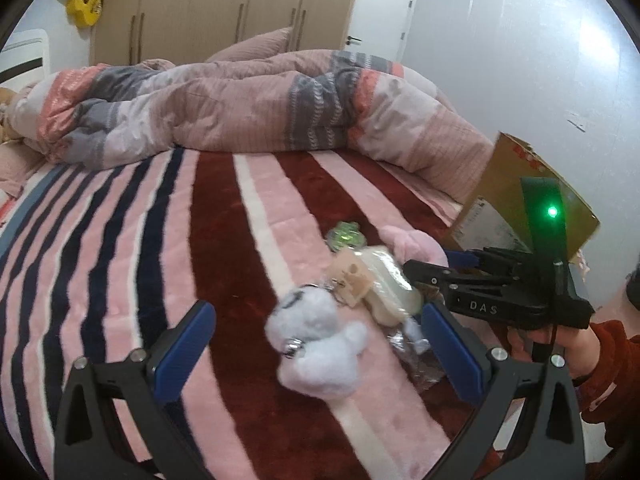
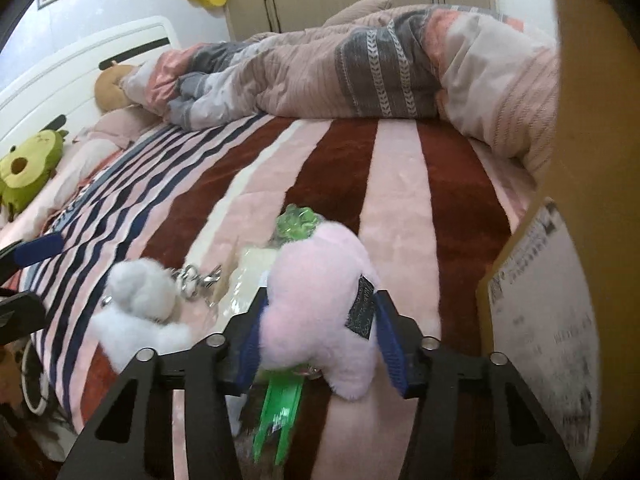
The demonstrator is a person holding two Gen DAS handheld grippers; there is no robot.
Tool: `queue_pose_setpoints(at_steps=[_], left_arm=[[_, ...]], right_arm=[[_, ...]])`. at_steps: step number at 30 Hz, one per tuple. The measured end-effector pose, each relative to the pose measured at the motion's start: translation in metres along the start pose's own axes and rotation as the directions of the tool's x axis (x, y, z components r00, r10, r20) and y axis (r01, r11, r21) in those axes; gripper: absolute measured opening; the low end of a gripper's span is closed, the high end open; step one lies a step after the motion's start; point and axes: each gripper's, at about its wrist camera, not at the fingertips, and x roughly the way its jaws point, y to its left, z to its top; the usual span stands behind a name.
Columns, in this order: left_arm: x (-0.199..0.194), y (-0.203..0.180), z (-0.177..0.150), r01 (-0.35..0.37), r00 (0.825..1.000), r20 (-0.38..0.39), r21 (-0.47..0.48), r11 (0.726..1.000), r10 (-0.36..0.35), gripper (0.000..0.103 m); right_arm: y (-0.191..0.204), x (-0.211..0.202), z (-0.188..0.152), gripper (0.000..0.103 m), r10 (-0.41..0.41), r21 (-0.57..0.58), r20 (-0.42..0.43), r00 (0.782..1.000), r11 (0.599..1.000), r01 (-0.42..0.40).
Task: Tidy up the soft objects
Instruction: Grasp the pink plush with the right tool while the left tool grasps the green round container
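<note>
A pile of small soft toys lies on the striped bed blanket [image 1: 240,240]. A white fluffy plush [image 1: 316,344] with a keyring lies between the blue pads of my open left gripper [image 1: 316,340]. My right gripper [image 2: 320,320] is shut on a pink plush [image 2: 320,300], also seen in the left wrist view [image 1: 416,246]. A beige toy in clear wrap [image 1: 376,284] and a green wrapped item [image 1: 346,236] lie behind. The white plush also shows in the right wrist view [image 2: 136,308].
A cardboard box [image 1: 532,200] stands at the right bed edge, close to the right gripper [image 2: 560,240]. A rumpled duvet [image 1: 240,104] covers the far bed. A green avocado plush [image 2: 28,168] and a brown plush [image 2: 110,88] sit by the headboard.
</note>
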Motion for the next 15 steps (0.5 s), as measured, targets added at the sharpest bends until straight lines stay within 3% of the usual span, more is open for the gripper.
queue_pose_setpoints(at_steps=[9, 15], left_arm=[[0.007, -0.024, -0.002, 0.059, 0.998, -0.032, 0.03, 0.998, -0.058, 0.097], [0.025, -0.022, 0.027, 0.053, 0.998, -0.045, 0.044, 0.998, -0.051, 0.083]], right_arm=[[0.0, -0.037, -0.029, 0.041, -0.016, -0.01, 0.039, 0.999, 1.0, 0.017], [-0.002, -0.038, -0.024, 0.034, -0.034, -0.025, 0.078, 0.996, 0.999, 0.036]])
